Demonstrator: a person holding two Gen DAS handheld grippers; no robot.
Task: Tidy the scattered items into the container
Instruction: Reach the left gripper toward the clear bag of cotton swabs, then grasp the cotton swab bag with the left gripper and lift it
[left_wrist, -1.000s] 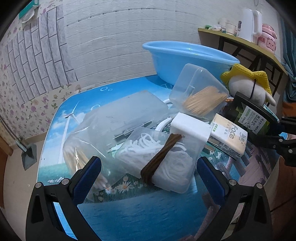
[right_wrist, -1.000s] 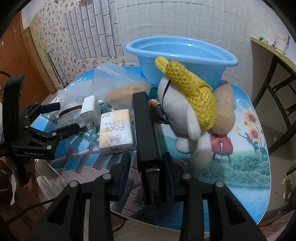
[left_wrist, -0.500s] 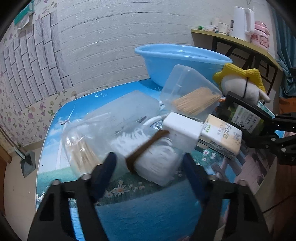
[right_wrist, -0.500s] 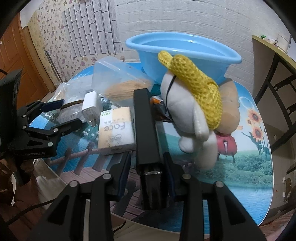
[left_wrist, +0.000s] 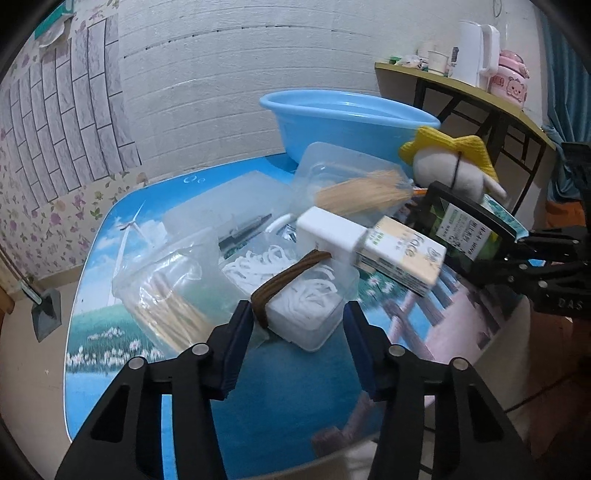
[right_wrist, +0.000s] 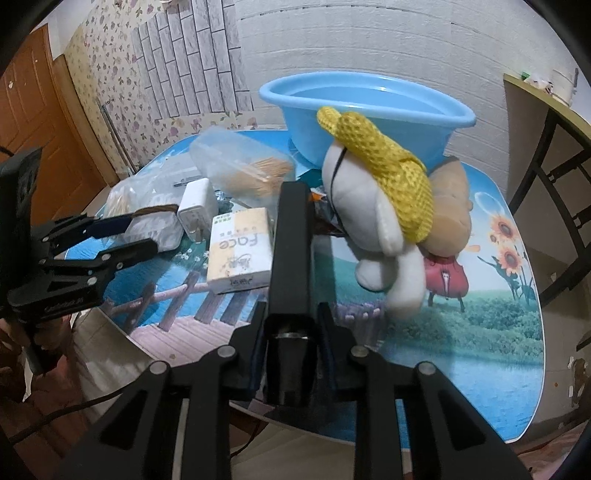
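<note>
My left gripper is closing on a clear box of white bands with a brown tie around it; both blue pads touch its near sides. The box lies on the table among a white charger, a tissue pack and a clear box of toothpicks. My right gripper is shut on a long black box that points toward the blue basin. A white plush toy with a yellow hat leans just right of the black box.
A bag of cotton swabs lies left of the banded box, with a flat clear case behind it. A brown plush sits behind the white one. A shelf with a kettle stands at the right. The table's front edge is close.
The left gripper's jaws have narrowed from wide open down to the sides of the banded box, and it has moved a little closer. The right gripper has kept still with the black box.
</note>
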